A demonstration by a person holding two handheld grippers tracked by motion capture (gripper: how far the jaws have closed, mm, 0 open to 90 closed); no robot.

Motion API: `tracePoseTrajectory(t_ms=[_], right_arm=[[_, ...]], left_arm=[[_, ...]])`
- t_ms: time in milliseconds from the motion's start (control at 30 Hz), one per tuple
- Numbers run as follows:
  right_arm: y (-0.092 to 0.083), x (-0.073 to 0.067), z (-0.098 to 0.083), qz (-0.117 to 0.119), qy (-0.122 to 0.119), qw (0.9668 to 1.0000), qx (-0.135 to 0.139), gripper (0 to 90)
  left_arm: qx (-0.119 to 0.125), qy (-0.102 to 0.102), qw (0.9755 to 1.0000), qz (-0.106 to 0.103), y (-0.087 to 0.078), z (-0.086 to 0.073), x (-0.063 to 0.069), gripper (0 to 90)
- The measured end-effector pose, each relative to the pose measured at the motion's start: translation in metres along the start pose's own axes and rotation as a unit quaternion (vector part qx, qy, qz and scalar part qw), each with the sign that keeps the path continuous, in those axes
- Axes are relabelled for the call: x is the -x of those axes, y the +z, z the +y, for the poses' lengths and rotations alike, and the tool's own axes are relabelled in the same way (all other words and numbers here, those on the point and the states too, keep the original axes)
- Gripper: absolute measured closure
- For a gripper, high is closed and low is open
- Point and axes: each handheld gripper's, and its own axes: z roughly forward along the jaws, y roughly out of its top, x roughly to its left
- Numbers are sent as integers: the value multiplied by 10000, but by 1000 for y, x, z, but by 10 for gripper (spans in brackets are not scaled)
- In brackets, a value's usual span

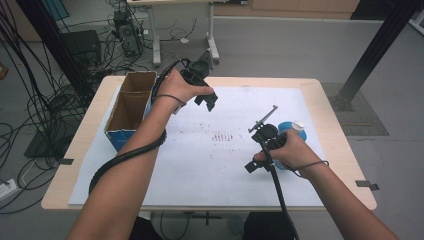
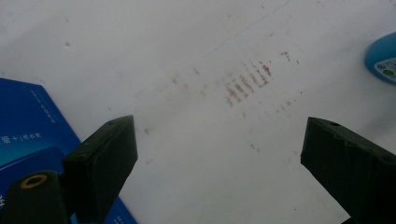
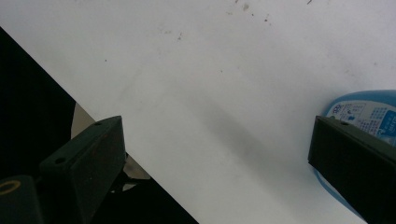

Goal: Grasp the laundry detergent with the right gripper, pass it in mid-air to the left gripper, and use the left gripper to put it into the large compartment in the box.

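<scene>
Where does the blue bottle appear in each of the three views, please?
High view: the blue bottle lies right of centre, just beyond the right hand.
Left gripper view: a sliver at the right edge.
Right gripper view: at the lower right edge, partly behind a jaw.
Shared landmark: the white sheet under it.

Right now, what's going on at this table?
A person holds a tool in each hand above a white sheet on the table. The left tool hangs open next to a blue cardboard box with nothing between its jaws. The right tool is open too, close beside a blue bottle that lies on the sheet but not gripping it. A patch of brown marks stains the sheet between the two tools.
</scene>
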Motion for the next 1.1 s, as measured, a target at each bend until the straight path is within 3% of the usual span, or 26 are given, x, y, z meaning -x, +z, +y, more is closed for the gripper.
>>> tracePoseTrajectory(t_ms=[167,1100], right_arm=[[-2,-1,-4,24,-17,10000,24,40],[-8,1,-36,-21,97,9999,34,40]], left_arm=[[9,-77,10000,16,0,-4,-2,112],[-4,-73,10000,-47,4,-9,2,111]])
